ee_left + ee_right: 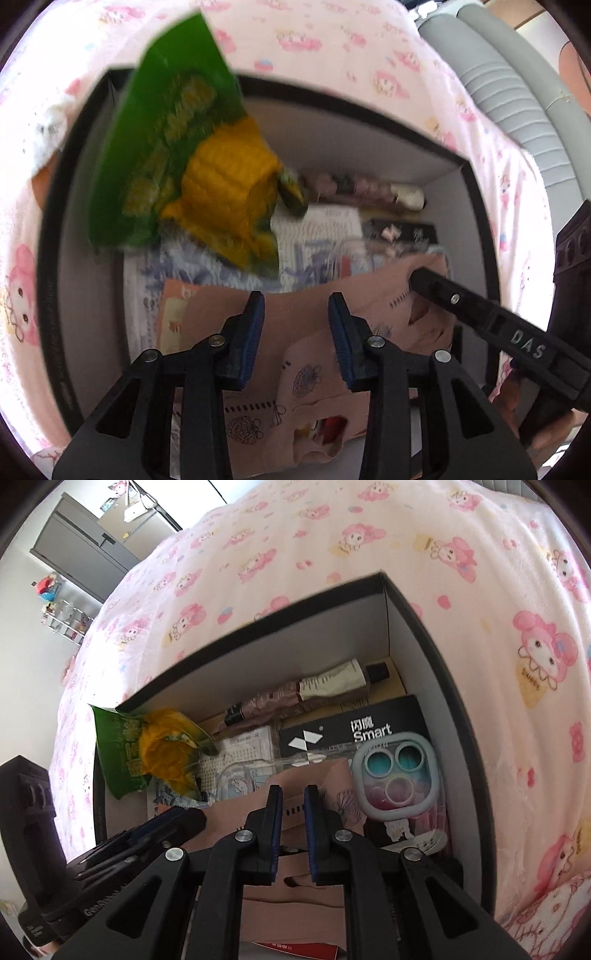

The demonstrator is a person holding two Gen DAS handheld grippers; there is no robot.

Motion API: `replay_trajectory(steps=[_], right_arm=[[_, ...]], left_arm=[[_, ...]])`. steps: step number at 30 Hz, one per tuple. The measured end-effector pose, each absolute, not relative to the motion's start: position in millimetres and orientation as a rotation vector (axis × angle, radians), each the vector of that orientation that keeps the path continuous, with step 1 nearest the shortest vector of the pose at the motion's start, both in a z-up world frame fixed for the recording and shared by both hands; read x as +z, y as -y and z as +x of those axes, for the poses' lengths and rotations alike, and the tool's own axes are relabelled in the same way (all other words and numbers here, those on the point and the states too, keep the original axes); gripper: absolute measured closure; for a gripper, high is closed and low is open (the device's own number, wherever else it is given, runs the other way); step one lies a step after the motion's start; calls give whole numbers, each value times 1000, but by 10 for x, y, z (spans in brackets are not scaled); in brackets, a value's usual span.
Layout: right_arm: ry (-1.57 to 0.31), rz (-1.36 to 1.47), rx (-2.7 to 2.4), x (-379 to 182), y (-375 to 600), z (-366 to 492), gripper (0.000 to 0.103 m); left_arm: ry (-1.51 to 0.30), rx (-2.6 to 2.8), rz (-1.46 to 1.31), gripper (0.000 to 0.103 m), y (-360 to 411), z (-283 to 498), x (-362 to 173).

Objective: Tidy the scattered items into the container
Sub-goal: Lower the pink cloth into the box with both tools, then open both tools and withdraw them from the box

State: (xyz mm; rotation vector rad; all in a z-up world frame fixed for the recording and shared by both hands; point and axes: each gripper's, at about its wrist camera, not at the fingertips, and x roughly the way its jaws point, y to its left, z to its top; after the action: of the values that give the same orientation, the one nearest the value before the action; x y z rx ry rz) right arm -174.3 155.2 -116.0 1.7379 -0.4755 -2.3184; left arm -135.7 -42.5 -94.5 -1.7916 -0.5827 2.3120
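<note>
With the green corn packet [166, 147] tilted over the box [458, 709], my left hand-held gripper [296, 325] gapes empty, right hand-held gripper [293, 808] narrow above pink packaging [295, 897].

The green snack bag [166, 122] is motion-blurred, its print unreadable, hiding the box [51, 206] corner behind it.

Left tool [296, 317] open, empty; right tool [293, 805] narrowly parted.

Green-yellow corn pkg [177, 162] blurred over black box [50, 236] — left gripper [296, 325] open, empty.
</note>
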Motion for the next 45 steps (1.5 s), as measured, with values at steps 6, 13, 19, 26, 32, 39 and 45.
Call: replay_trajectory(steps=[6,13,19,26,32,39,45], right_arm=[[468,1747,-2333,-1200,-1586,-1550,93],[456,1772,-2252,-1170,-1603,-1284,93],[472,1676,-2314,-1007,-1643,-1188,93],[488,1788,-2196,-1286,-1531,-1194,92],[481,1735,-2256,-1061,-1552,-1158,91],[377,1572,-2356,-559,-1481,-971,86],[291,1450,-2409,-243,-1365,-794,79]], left_arm=[[603,2267,-1775,58,427,-1167,-853],[660,2285,-1690,60,488,-950,-676],[670,2316,-1599,60,475,-844,-566],[666,2251,-1693,60,517,-837,-721],[631,2320,-1568,61,517,-619,-507],[587,2426,-1379,61,524,-325,-20],[582,2452,-1305,60,428,-275,113]])
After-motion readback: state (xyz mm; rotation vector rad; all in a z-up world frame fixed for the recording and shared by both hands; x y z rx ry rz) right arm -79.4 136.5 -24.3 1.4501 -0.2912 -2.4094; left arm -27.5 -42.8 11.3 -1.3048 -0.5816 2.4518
